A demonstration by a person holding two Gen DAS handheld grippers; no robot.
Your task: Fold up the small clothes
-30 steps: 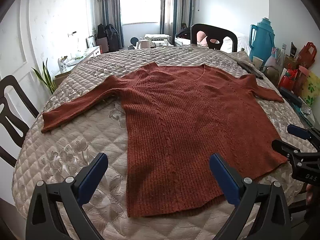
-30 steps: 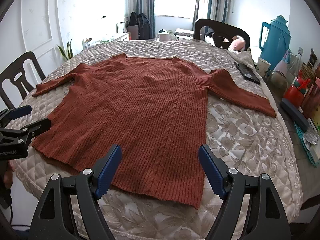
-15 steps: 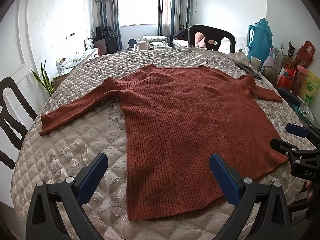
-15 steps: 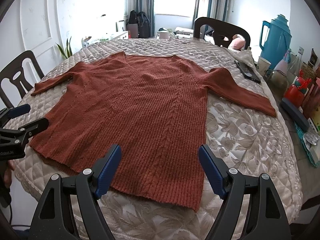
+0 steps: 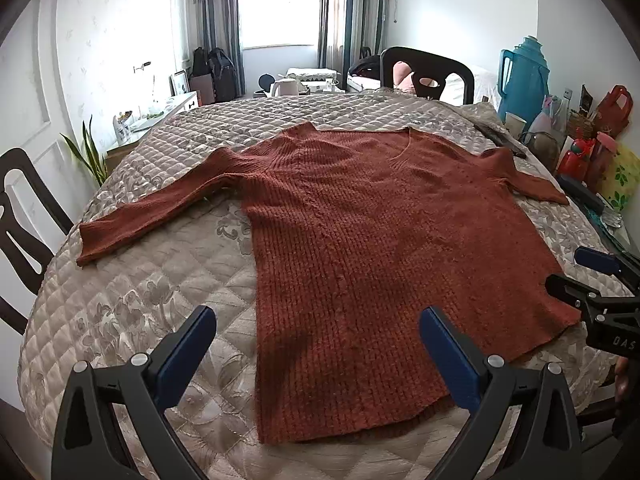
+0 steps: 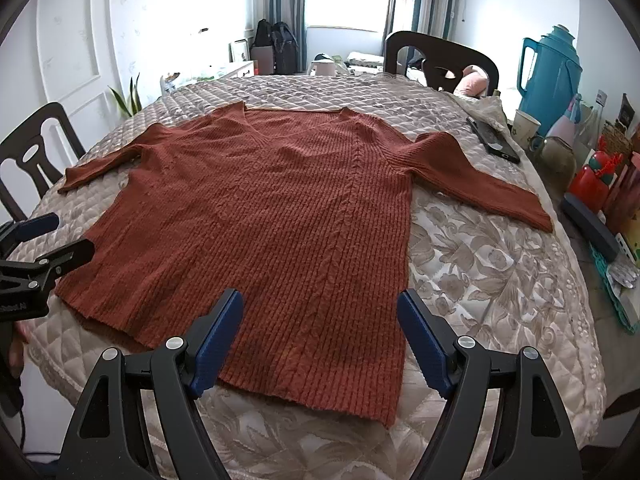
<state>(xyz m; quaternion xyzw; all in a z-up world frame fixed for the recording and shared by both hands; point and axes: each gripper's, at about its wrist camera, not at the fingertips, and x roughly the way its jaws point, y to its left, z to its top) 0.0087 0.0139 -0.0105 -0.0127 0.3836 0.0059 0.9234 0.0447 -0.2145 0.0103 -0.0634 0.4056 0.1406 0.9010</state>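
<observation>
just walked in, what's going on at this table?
A person holds a two-finger gripper in each hand over a rust-red knit sweater spread flat, front up, sleeves out, on the quilted table cover. The left gripper and right gripper are both open and hover near the hem at the near edge, holding nothing. No fold has been made yet. A teal thermos and other clutter sit along the right side; a phone lies near the right sleeve.

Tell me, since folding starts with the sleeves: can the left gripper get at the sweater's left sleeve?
Probably yes. The left gripper is open, and only bare quilted cover lies between it and the left sleeve, which lies flat.
</observation>
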